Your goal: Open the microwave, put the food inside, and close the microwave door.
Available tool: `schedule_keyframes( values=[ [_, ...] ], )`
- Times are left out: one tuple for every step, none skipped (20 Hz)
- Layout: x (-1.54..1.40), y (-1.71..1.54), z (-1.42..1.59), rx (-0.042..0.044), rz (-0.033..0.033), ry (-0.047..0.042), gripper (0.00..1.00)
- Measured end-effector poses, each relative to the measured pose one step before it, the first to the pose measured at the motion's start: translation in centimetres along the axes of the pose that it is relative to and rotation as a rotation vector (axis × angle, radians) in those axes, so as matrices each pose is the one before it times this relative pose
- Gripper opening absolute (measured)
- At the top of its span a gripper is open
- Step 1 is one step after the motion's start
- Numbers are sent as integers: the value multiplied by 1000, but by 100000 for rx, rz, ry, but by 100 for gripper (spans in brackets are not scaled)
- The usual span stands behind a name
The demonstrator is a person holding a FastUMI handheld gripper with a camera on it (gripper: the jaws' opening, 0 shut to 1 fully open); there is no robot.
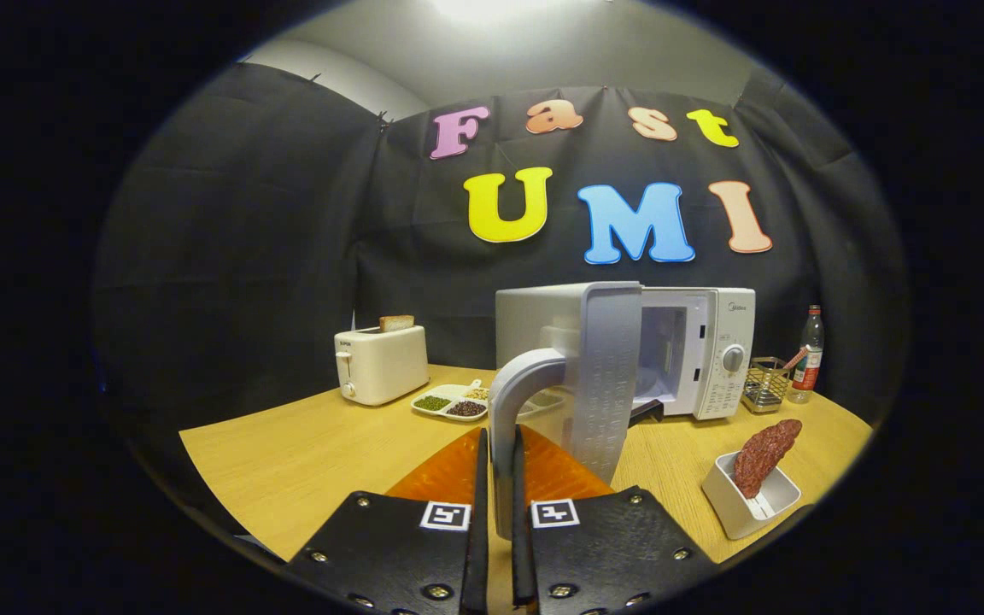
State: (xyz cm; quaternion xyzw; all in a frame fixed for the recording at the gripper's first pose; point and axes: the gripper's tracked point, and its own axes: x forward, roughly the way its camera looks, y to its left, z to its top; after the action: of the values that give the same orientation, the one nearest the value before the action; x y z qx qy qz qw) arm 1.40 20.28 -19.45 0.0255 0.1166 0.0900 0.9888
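Observation:
The white microwave (705,350) stands at the back of the wooden table (304,453). Its door (603,376) is swung out toward me, nearly edge-on, and the cavity behind it shows. My gripper (499,444) is shut on the door's curved grey handle (513,401), which runs down between the two fingers. The food, a dark red slab of meat (764,453), leans in a white rectangular dish (752,500) to the right of the fingers, on the near side of the microwave.
A white toaster (381,363) with a slice of bread stands to the left. A divided white plate of beans (451,401) lies between toaster and door. A wire holder (765,384) and a bottle (808,354) stand to the microwave's right.

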Motion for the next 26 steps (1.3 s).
schedule_keyframes(
  values=[
    [118, 752, 63, -522, -1788, -270, 12],
    [-3, 627, -76, 329, -1533, -83, 12],
    [74, 535, 33, 470, -1312, 29, 12],
    [-101, 460, -83, 745, -1245, 507, 12],
    [-193, 315, 41, 1744, -795, 137, 12],
    [-63, 641, 62, 994, 593, -18, 12],
    [-78, 442, 5, -140, 494, 254, 12],
    [-350, 330, 66, -193, 639, -131, 12],
    [-323, 363, -73, 917, 1383, 252, 12],
    [-398, 511, -37, 1561, 2354, 164, 12],
    [-483, 735, 170, 1192, 3244, 192, 12],
    [-472, 942, 262, 739, 4071, -97, 11],
    [-545, 429, 305, 596, 3573, 12, 12],
    [-633, -141, 348, 873, 2392, -215, 11],
    [-616, -369, 612, 1307, 1685, -368, 12],
    [-516, -36, 397, 1027, 3348, -253, 12],
    [-333, 281, 234, 437, 4717, 973, 12],
    [-198, -39, 281, 369, 3630, 641, 21],
    [-502, -741, 462, -522, 1155, 198, 32],
    [-799, -1018, 394, -1725, -14, -29, 46],
    [-384, -685, 387, -2155, 295, -229, 54],
    [-439, -598, 96, -2191, 38, -80, 78],
    [-127, -946, 71, -1793, -650, -366, 88],
    [-620, -949, 144, -822, -826, -184, 98],
    [-506, -1148, 207, 260, -963, -337, 98],
    [-547, -1012, 257, 1100, -388, -416, 98]
  ],
)
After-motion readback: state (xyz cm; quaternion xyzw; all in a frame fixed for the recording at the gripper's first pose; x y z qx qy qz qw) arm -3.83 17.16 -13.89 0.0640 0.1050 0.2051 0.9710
